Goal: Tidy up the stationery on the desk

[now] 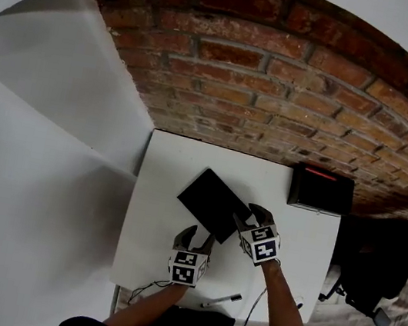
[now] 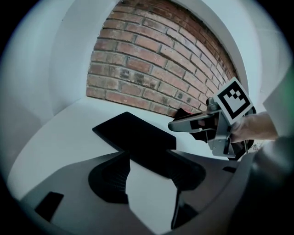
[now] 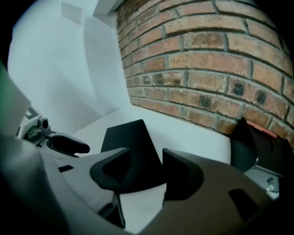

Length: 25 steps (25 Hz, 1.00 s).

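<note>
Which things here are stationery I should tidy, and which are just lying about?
Job:
- black notebook, mid-desk
- pen, at the near edge of the desk

Lying about:
- black box with red top, back right corner; purpose unclear
- thin cable, near edge
- office chair, beside the desk

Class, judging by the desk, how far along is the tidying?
Done: nothing visibly put away. In hand: nothing; left gripper and right gripper stand open by the notebook. To do: notebook and pen lie loose on the desk, outside the box.
</note>
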Each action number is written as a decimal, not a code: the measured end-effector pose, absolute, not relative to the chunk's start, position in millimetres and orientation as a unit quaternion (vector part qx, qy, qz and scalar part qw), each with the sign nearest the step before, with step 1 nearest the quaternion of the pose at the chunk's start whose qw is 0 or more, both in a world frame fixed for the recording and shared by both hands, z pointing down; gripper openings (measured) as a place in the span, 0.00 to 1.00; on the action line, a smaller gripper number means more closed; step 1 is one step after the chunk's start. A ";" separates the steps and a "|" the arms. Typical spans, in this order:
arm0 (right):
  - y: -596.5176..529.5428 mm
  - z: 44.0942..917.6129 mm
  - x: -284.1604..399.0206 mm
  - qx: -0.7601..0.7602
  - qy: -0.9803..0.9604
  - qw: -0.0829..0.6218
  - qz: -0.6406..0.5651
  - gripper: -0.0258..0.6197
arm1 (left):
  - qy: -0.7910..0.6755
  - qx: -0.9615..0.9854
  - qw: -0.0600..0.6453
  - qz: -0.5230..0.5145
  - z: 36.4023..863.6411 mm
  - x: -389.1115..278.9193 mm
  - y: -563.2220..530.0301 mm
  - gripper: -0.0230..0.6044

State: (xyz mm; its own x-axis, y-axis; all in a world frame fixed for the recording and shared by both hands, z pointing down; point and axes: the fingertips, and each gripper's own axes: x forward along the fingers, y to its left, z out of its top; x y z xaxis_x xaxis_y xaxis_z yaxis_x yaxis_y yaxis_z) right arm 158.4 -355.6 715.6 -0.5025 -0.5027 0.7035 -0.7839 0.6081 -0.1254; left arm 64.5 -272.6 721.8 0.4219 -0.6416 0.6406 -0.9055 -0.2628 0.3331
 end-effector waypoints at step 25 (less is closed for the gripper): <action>-354.6 759.0 168.0 0.394 -0.807 0.323 0.298 0.35 | -0.469 0.773 0.369 0.213 745.4 87.8 -272.4 0.40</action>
